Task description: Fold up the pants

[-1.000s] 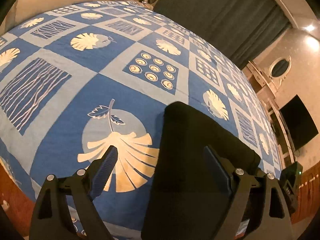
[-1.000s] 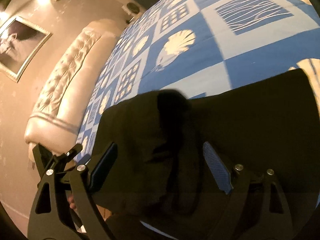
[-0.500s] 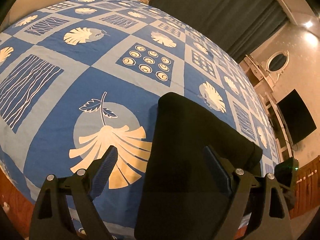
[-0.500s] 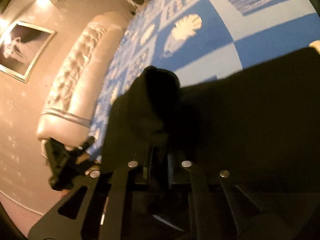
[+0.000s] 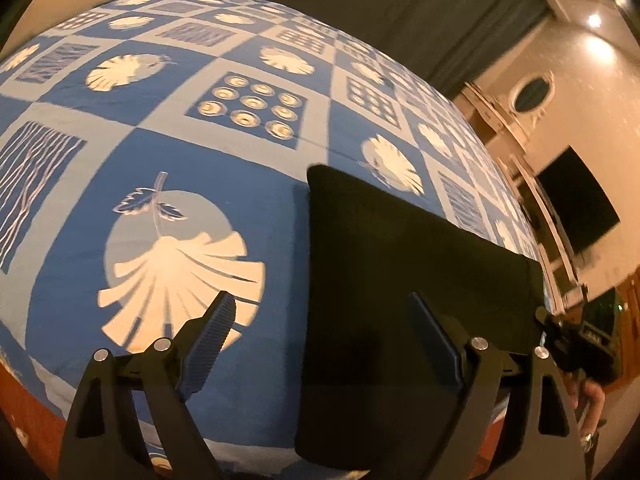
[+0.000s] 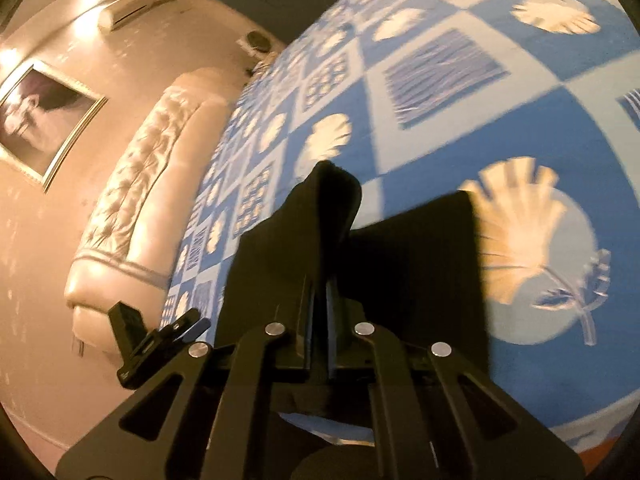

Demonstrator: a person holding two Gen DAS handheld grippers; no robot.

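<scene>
A: Change since a second ago: right gripper [image 6: 319,300] was spread over the cloth, now its fingers are pressed together on a raised ridge of the pants [image 6: 400,264]; the pinched fabric stands up in a dark peak beyond the tips; left view has drifted only slightly.

B: Left gripper [image 5: 320,320]?

A: Spread wide, holding nothing; one finger sits over the bedspread [image 5: 180,200], the other over the black cloth; contact with the fabric cannot be judged.

B: Location of the garment?

A: Pants [image 5: 400,280] lie flat, already doubled into a dark slab, near the front edge of the bed; a padded headboard [image 6: 132,216] is well apart, off to the side.

B: Handling?

A: Judged light and limp; it drapes off the pinch with no stiffness; layers probably slide on each other, so a one-layer grab would peel the fold open; better to take all layers at a corner or hem edge, one gripper per corner; nothing fragile.
</scene>
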